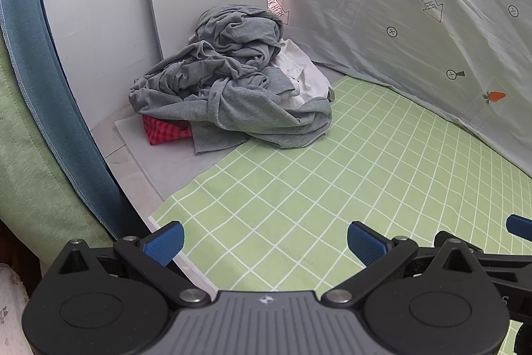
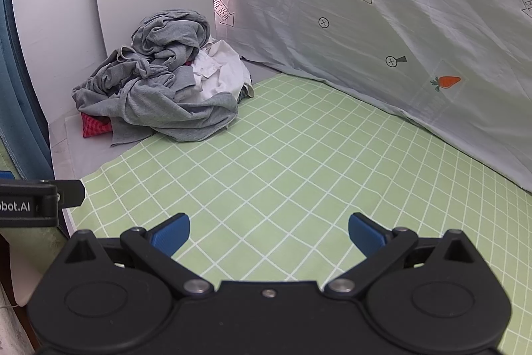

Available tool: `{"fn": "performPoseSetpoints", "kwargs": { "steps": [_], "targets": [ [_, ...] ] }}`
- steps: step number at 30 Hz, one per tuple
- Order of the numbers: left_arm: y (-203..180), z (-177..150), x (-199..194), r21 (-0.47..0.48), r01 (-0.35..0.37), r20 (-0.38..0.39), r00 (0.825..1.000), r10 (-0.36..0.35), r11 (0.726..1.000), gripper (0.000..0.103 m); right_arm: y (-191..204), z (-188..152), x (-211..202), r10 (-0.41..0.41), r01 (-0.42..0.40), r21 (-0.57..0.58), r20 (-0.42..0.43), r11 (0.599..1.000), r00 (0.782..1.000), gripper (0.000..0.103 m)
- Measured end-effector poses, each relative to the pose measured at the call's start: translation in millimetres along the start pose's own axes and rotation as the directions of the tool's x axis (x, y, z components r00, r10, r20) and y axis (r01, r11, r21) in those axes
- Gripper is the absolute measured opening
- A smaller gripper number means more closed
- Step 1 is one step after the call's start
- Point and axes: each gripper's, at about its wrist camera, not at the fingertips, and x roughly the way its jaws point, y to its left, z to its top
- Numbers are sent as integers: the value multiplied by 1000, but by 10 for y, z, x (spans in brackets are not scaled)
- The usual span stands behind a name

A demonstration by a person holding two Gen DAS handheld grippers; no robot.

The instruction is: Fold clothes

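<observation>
Both my grippers — left gripper, right gripper — are spread, empty. The grey garment looks soft, light, floppy — I'd pinch its near hem.

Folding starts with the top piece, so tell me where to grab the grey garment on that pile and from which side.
Take the grey garment by its loose front flap, spread flat on the green checked cloth, coming in from the near side. That edge looks free, while the upper bunches seem knotted over the white shirt. Both the left gripper and right gripper stand open, empty.
</observation>
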Motion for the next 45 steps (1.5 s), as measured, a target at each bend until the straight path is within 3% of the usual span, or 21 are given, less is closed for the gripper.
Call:
{"fn": "performPoseSetpoints", "kwargs": {
  "steps": [45],
  "targets": [
    [-47, 9, 21, 17, -4, 2, 1000, 4, 1000, 103, 7, 7, 4, -1, 1, 23, -3, 1000, 1000, 103]
  ]
}}
